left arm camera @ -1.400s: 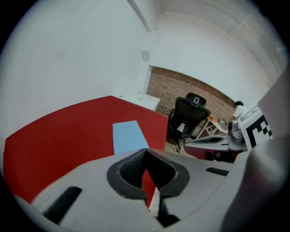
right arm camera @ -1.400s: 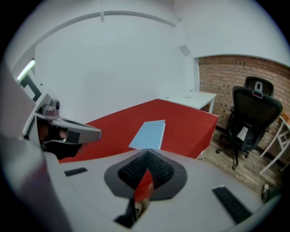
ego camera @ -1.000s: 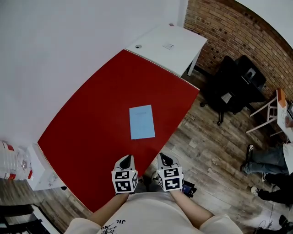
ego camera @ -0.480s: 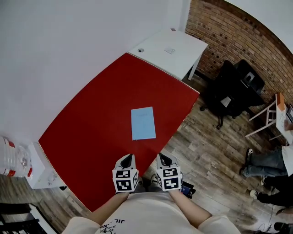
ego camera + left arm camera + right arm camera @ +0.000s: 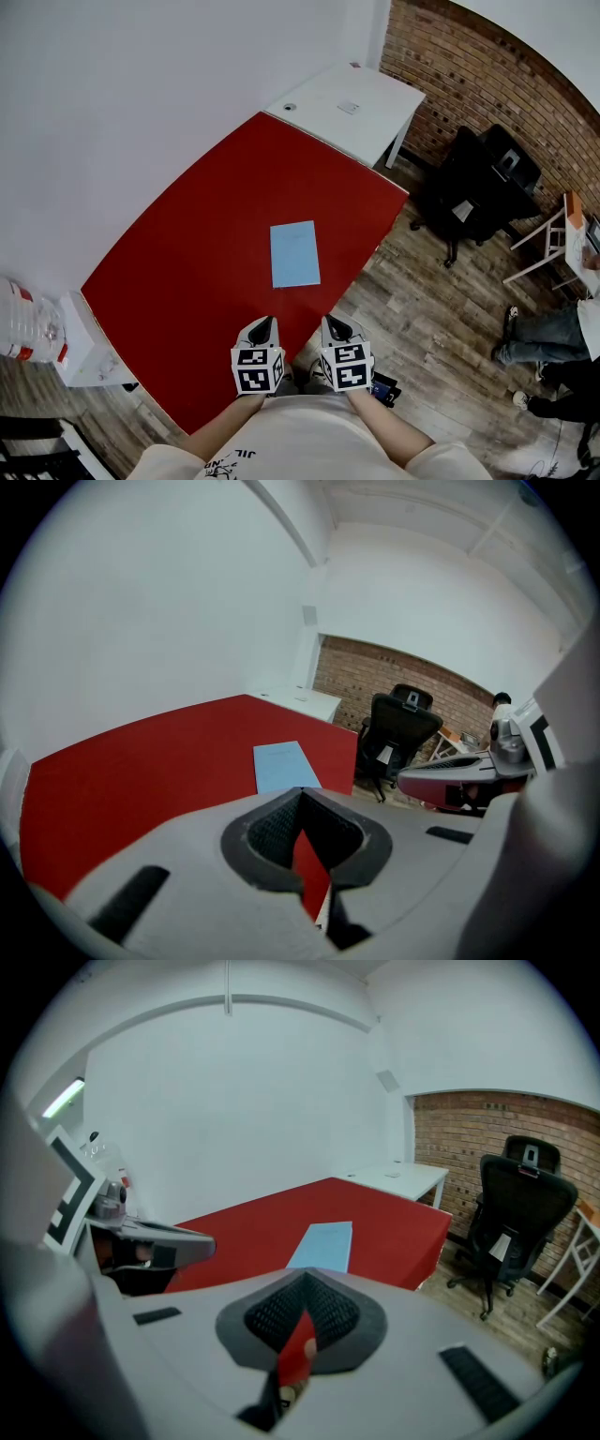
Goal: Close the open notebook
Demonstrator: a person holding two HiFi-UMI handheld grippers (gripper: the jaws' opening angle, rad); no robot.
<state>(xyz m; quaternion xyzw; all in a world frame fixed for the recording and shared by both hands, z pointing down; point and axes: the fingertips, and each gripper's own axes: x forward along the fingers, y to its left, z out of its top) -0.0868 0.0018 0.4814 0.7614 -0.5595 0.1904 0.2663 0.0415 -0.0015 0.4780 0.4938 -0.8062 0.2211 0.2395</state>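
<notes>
A light blue notebook lies flat on the red table, cover up, showing as a single rectangle near the table's right edge. Both grippers hover side by side at the table's near edge, well short of the notebook. The left gripper is shut with nothing between its jaws, and the right gripper is likewise shut and empty. In the left gripper view the notebook lies beyond the closed tips. In the right gripper view the notebook sits straight ahead of the closed tips.
A white desk adjoins the table's far end. A black office chair stands by the brick wall at the right, with a white stool and a seated person's legs further right. A water bottle stands at the left.
</notes>
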